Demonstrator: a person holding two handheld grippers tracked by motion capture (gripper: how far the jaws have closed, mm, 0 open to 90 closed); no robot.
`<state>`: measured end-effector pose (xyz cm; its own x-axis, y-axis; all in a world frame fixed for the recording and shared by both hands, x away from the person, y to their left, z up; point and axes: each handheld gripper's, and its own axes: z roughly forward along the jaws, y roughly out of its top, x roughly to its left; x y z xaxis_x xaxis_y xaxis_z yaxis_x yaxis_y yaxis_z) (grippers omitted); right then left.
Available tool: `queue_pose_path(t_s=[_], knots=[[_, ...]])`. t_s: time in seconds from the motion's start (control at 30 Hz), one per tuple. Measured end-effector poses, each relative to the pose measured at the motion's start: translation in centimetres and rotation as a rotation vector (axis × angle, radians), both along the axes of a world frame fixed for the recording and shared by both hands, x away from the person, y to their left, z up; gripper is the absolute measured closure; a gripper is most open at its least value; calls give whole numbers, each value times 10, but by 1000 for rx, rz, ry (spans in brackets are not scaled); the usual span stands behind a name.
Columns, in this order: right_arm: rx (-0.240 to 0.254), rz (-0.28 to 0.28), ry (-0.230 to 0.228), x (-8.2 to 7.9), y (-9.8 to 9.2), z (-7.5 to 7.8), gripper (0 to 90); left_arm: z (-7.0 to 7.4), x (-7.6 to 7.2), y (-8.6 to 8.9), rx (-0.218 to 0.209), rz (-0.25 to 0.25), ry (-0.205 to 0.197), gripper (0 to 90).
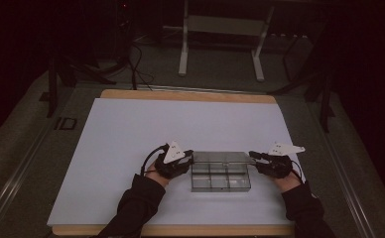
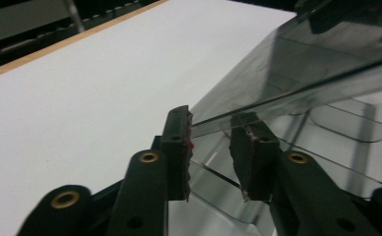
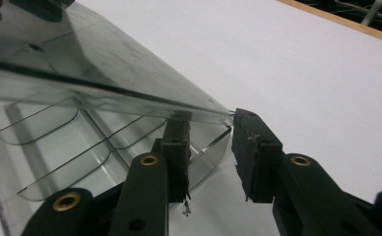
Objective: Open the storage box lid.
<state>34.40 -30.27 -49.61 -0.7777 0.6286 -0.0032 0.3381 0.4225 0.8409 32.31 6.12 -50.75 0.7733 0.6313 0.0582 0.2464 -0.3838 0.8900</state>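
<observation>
You're working in dim light: the room behind the white table sheet (image 1: 131, 129) is nearly black in the high view. Just beyond your fingertips, the clear box lid (image 2: 297, 64) carries soft grey glare. Nearest the lens, your jaws blur; edges bow slightly.

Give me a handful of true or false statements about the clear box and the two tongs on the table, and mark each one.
1. The clear compartment box lies on a white sheet. True.
2. The box's lid is shut flat. False: it is raised, tilted up from the tray.
3. The left tongs are at the lid's left end and the right tongs at its right end. True.
4. The compartments are full of screws. False: those visible look empty.
5. The lid's edge runs between the left tongs' jaws in the left gripper view. True.
6. The box is opaque red. False: it is see-through and greyish.
</observation>
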Motion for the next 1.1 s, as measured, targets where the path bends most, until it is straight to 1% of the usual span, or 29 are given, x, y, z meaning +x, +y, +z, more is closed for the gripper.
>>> queue_pose_path(t_s=[0.03,0.13,0.27,0.33,0.5,0.57,0.73,0.77,0.93,0.97,1.0,1.1], knots=[[2,-3,0,0,0,0,684,0,0,-1,15,5,-14,710],[-2,-5,-5,2,3,-1,695,0,1,-4,21,13,-32,710],[-2,-8,-11,5,4,-1,699,-2,5,-5,13,23,-24,712],[2,-10,-12,6,5,-1,703,-3,7,-5,15,31,-27,720],[9,-16,-23,9,7,-1,721,-7,11,-5,-11,46,-19,733],[9,-14,-32,10,7,-2,727,-8,12,-5,-11,51,-21,741],[12,-22,-31,13,9,-2,742,-8,15,-4,-30,59,-12,755],[14,-22,-32,14,9,-3,746,-9,16,-5,-40,68,-11,755],[19,-47,-36,17,13,-3,765,-10,18,-7,-52,88,-12,780],[20,-50,-35,17,13,-2,766,-10,20,-8,-64,95,-6,780],[25,-58,-30,19,14,-2,771,-10,20,-8,-64,100,-7,781],[19,-67,-35,20,16,-2,772,-10,21,-9,-71,114,-3,781]])
